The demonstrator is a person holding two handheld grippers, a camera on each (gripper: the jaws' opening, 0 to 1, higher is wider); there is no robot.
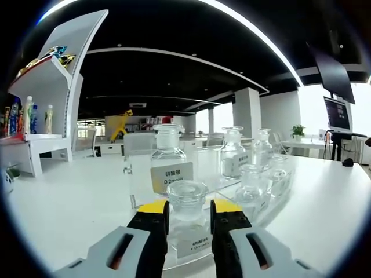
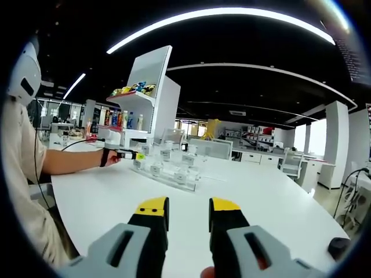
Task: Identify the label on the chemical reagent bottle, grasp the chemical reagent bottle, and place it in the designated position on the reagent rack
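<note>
Two grippers: both black two-jaw tools with yellow tips.
Left gripper (image 1: 189, 209): jaws part-way spread, one on each side of a clear glass reagent bottle with a round glass stopper (image 1: 187, 215); the tips sit at the stopper's sides, firm grip cannot be told.
Bottle label: white, printed text too small to read.
Bottle place: front of the clear acrylic reagent rack (image 1: 223, 191) on the white table (image 1: 75, 202).
Other bottles: a larger clear labelled glass bottle (image 1: 167, 159) just behind, several more clear glass bottles (image 1: 233, 153) to the right on the rack.
Right gripper (image 2: 189, 209): jaws apart, nothing between them, above bare table well short of the rack.
Right gripper view: person's hand (image 2: 111, 156) at the rack's left end.
Background: white display shelf with coloured drink bottles (image 1: 40, 110).
</note>
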